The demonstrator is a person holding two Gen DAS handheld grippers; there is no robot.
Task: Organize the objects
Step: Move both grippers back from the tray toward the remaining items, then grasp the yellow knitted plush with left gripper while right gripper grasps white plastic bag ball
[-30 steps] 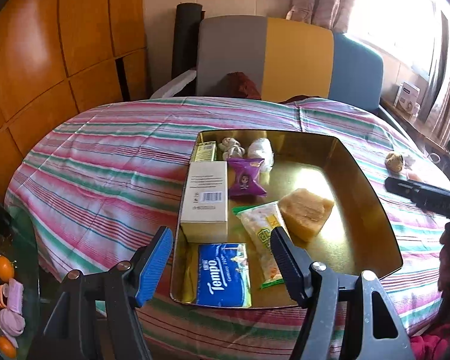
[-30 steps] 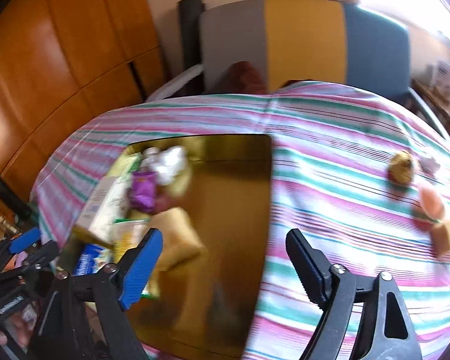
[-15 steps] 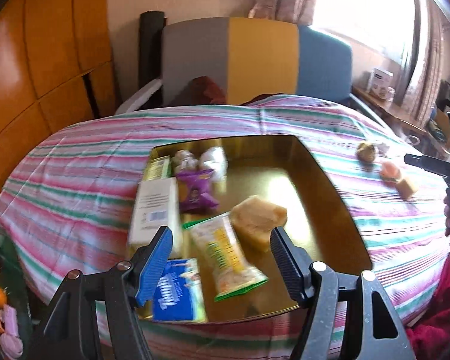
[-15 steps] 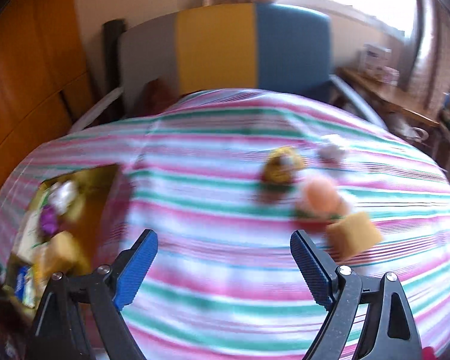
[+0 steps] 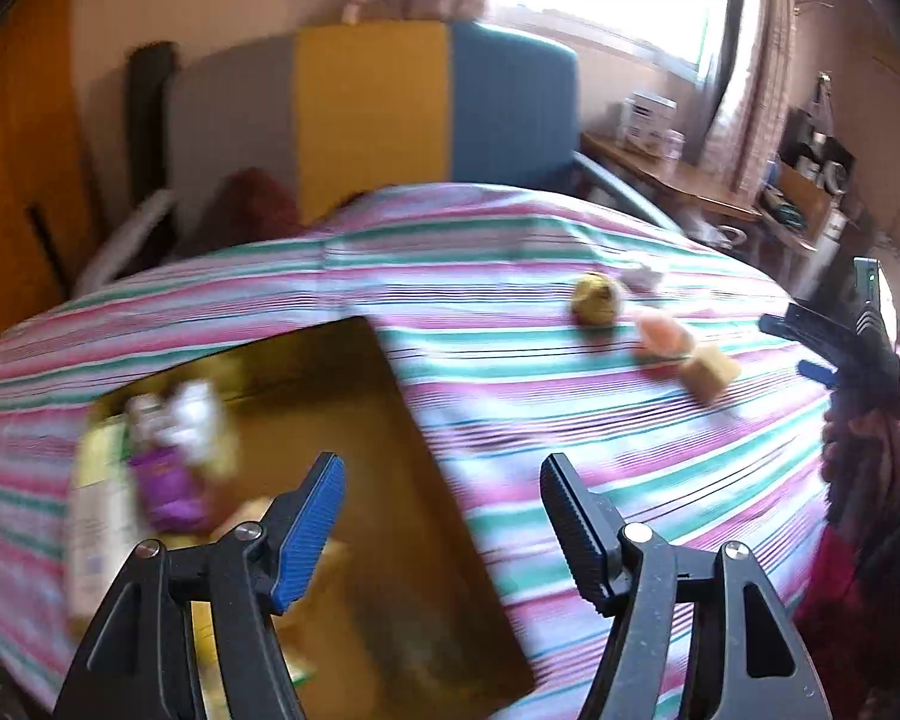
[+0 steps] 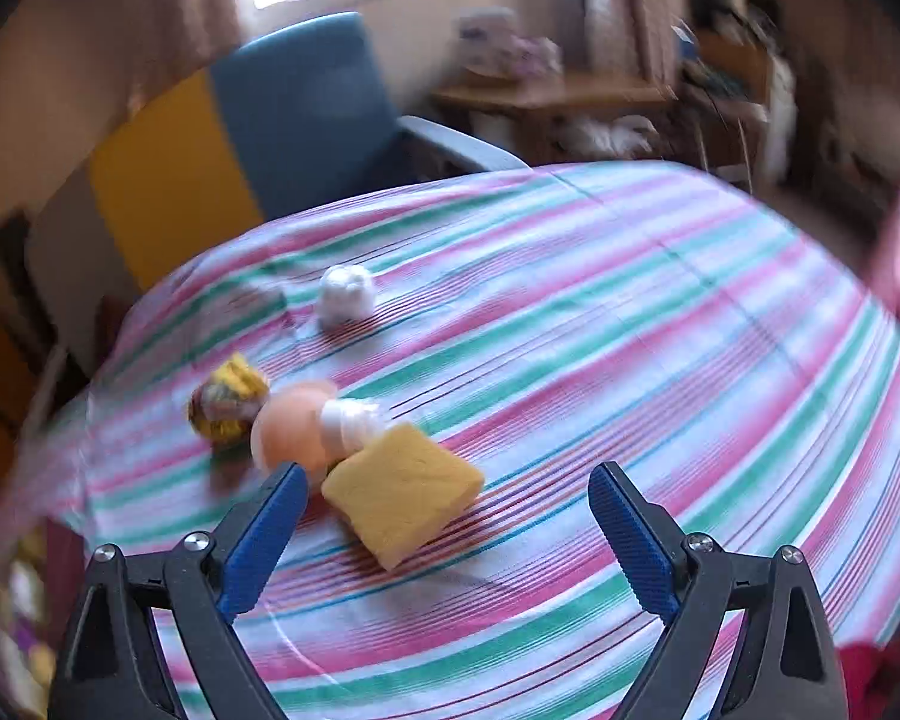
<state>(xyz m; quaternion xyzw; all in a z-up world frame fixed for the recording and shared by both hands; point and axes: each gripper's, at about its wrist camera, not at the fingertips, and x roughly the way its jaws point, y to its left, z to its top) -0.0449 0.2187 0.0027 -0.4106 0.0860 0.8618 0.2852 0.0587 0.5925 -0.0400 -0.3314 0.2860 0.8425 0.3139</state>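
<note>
A gold tray (image 5: 414, 432) lies on the striped tablecloth and holds a purple packet (image 5: 165, 486), white wrapped sweets (image 5: 192, 414) and a white box (image 5: 90, 528). My left gripper (image 5: 441, 516) is open and empty above the tray's right edge. On the cloth to the right lie a yellow sponge block (image 6: 402, 495), an orange-pink bottle with a white cap (image 6: 297, 426), a yellow wrapped ball (image 6: 225, 402) and a small white object (image 6: 345, 297). My right gripper (image 6: 447, 531) is open and empty, close over the sponge block. It also shows in the left wrist view (image 5: 834, 354).
A grey, yellow and blue chair back (image 5: 366, 120) stands behind the table. A wooden side table with clutter (image 6: 570, 96) is at the far right. Orange wood panelling (image 5: 12, 192) is at the left. Both views are motion blurred.
Both grippers have swung right. The left view went from centred on the tray to its right edge. The right gripper moved from over the tray to close by the loose objects.
</note>
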